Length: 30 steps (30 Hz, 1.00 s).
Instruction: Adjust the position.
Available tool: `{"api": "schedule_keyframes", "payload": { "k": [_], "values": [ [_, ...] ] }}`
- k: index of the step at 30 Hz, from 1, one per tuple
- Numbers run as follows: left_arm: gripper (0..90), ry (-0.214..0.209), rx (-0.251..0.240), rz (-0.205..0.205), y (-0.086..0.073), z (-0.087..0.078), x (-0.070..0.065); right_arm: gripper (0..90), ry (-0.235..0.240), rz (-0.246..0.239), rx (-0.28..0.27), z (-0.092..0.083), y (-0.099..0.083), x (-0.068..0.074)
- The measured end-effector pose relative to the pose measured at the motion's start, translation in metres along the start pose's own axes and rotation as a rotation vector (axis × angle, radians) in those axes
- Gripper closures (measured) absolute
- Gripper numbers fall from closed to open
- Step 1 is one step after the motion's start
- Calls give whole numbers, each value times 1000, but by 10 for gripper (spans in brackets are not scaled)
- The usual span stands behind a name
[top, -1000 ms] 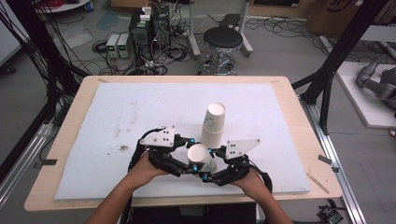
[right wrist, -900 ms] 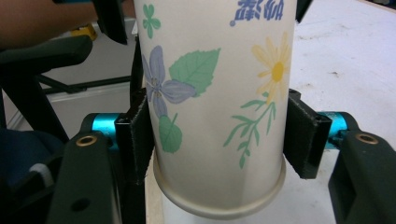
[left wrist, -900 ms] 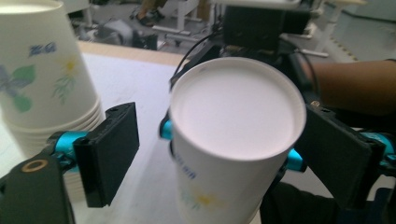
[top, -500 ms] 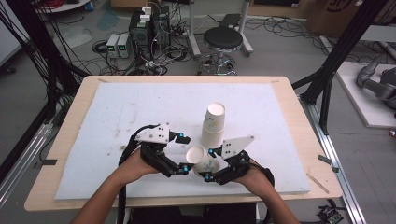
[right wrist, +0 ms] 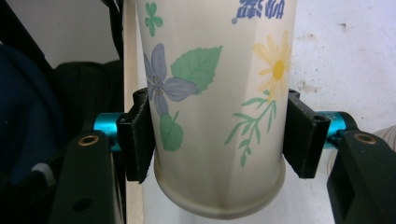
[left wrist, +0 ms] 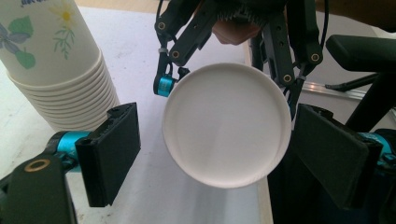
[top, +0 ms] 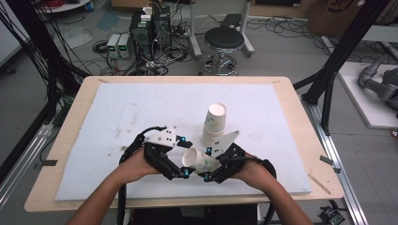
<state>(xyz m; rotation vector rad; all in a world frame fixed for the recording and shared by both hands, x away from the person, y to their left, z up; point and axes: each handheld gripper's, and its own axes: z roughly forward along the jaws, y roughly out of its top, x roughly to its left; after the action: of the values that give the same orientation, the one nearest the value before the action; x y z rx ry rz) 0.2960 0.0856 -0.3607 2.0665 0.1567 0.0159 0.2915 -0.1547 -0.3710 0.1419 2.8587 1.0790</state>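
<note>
The single paper cup (top: 201, 161) lies on its side in the air, near the front edge of the table (top: 286, 89), pinched around its wall by the right gripper (right wrist: 219, 135), whose two pads press on the flowered paper. The left gripper (top: 180, 169) has just been opening its jaws: a second ago they were on the cup, and now they stand spread on both sides of its white bottom (left wrist: 227, 130) without touching it (the gap shows well in the left gripper view). The cup has also tilted and risen a little since then. This probably means that the cup is now separated from the stack of cups (top: 214, 124) and is handed fully to the right side, so the left one is free for the next cup.

The stack stands upside down just behind the grippers, near the middle of the table. The table carries a white foam sheet (top: 117, 117) with some dark stains. Behind it are a round stool (top: 225, 40), electronic boxes (top: 149, 28) and many cables (top: 101, 49) on the grey floor.
</note>
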Motion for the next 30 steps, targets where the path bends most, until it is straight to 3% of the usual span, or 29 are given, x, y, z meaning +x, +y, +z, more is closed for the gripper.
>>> {"api": "schedule_keyframes", "payload": {
  "k": [15,17,25,30],
  "values": [
    [214,-26,64,7,0,7,0,359,17,-44,164,5,18,1],
    [257,-45,70,9,0,7,0,355,10,-52,188,7,18,1],
    [282,-53,88,9,0,11,2,354,17,-41,239,10,19,1],
    [356,-63,102,17,-1,12,2,354,21,-39,245,10,19,2]
  ]
}}
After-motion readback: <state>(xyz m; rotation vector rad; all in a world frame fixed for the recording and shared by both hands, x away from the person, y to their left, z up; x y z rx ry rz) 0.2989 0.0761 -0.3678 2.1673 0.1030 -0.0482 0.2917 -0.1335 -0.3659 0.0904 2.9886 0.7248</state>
